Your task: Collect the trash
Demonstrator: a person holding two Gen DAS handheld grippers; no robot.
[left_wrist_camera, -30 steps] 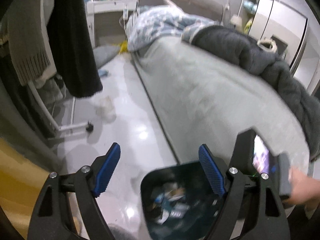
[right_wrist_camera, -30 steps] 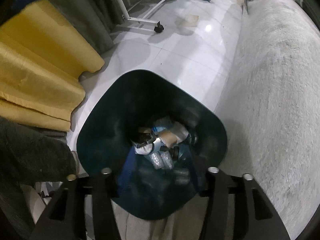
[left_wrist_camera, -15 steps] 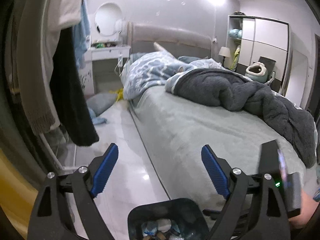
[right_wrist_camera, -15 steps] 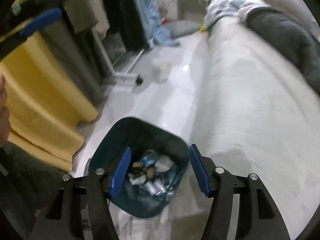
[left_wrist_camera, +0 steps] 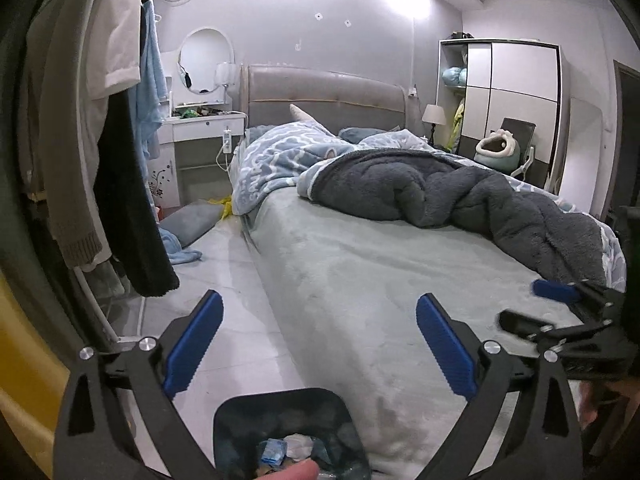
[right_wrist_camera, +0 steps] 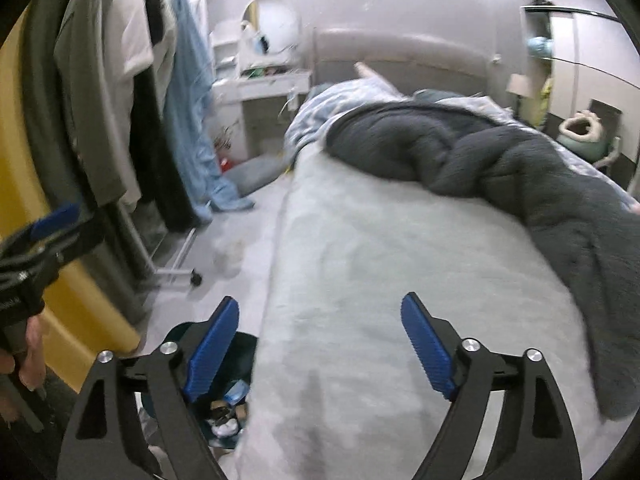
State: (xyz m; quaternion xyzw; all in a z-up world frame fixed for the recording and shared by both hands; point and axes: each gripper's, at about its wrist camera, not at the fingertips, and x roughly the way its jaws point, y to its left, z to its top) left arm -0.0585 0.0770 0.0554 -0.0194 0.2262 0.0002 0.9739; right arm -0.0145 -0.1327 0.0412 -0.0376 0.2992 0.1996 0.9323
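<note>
A dark teal trash bin (left_wrist_camera: 280, 404) stands on the floor at the foot of the bed, with wrappers and bottles inside; it also shows in the right wrist view (right_wrist_camera: 240, 344). My left gripper (left_wrist_camera: 320, 344) is open and empty, raised above the bin and looking along the bed. My right gripper (right_wrist_camera: 320, 344) is open and empty, over the bed's near corner; it shows at the right edge of the left wrist view (left_wrist_camera: 560, 312). A pale crumpled bag or wrapper (right_wrist_camera: 229, 255) lies on the floor beside the bed.
A bed (left_wrist_camera: 380, 280) with a grey duvet (left_wrist_camera: 460, 192) fills the right. A clothes rack (left_wrist_camera: 120, 160) with hanging garments stands left, its wheeled base (right_wrist_camera: 188, 274) on the floor. A yellow cloth (right_wrist_camera: 24, 160), blue towel (left_wrist_camera: 180, 254) and floor cushion (left_wrist_camera: 192, 222) are nearby.
Both grippers rose and tilted up from looking down into the bin to looking across the room. The bin slid to the bottom edge of both views. Both stay open.
</note>
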